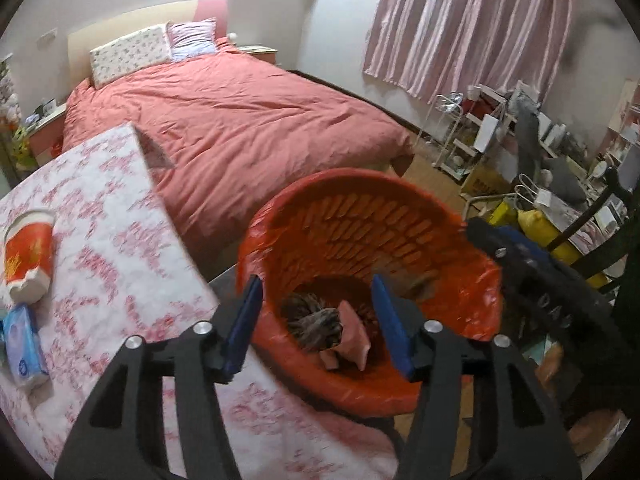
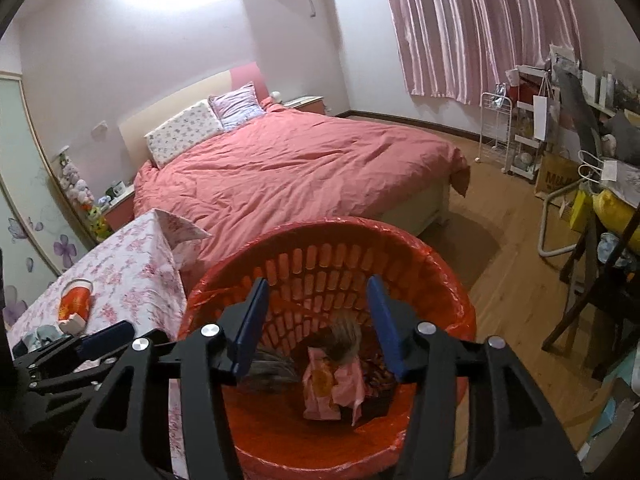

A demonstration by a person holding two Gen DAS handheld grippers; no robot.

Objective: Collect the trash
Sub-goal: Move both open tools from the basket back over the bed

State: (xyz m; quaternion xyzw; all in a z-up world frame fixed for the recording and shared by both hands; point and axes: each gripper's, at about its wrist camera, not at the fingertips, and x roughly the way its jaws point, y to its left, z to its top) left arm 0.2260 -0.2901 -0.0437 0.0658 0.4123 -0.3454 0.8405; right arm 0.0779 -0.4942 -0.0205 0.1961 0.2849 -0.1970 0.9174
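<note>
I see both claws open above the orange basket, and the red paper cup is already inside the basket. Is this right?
Not quite. The red paper cup is not in the orange basket; it lies on the floral tablecloth, as the left wrist view shows. The rest holds: the left claw and right claw are open above the basket.

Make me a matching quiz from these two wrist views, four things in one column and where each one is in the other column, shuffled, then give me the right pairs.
Things:
1. crushed paper cup
2. pink wrapper
3. tissue pack
4. floral pillow

Places:
A. at the head of the bed
B. inside the orange bin
C. on the tablecloth, lying on its side, farther from the camera
D. on the tablecloth, nearer the camera, by the left edge of the left wrist view

Pairs: 1-C, 2-B, 3-D, 4-A
</note>
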